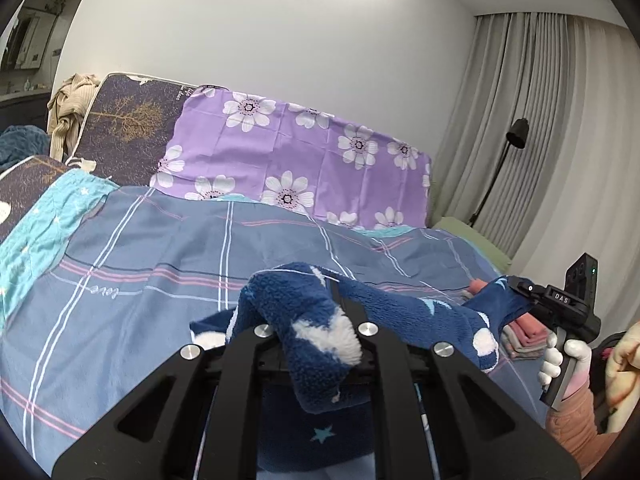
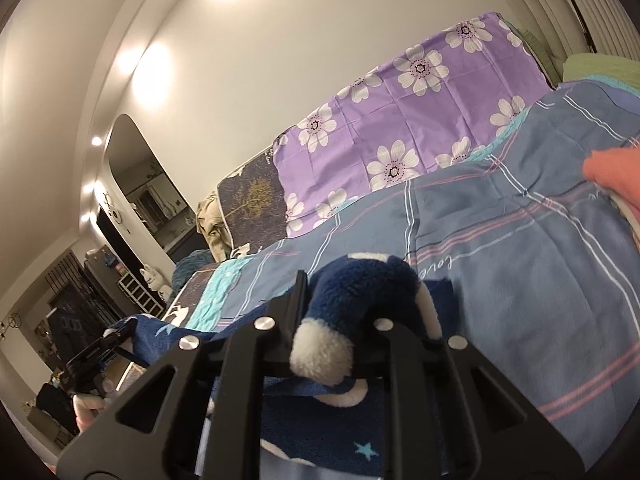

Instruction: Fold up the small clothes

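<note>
From your left wrist view, your left gripper (image 1: 316, 320) was clamped on a bunched corner of the navy fleece garment (image 1: 384, 304), its jaws nearly together with the fabric heaped over them. The fleece stretched from there toward 3 o'clock, held taut above the plaid quilt (image 1: 168, 256), and its far end sat pinched in your right gripper (image 1: 516, 292), which your gloved hand (image 1: 560, 356) held at the frame's right. A loose fold of the garment drooped toward 6 o'clock between the gripper's arms. A folded pink stack (image 1: 524, 340) lay on the quilt just under the stretched edge at 3 o'clock. From 9 to 12 o'clock the quilt ran bare up to the purple flowered sheet (image 1: 292, 148); the bed's edge fell away at 3 o'clock toward the curtains (image 1: 532, 128) and floor lamp (image 1: 508, 160).

From your right wrist view, your right gripper (image 2: 332, 320) was closed narrowly on a wad of the same fleece, a white tuft bulging out toward you. The garment's edge trailed toward 9 o'clock, where the left gripper (image 2: 108, 340) gripped it beyond the bed's side. Quilt lay bare from 12 to 4 o'clock, bounded at 2 o'clock by the pink stack (image 2: 612, 176) and at 12 o'clock by the flowered sheet (image 2: 400, 120). The bed's left edge dropped off at 9 o'clock toward the room.
</note>
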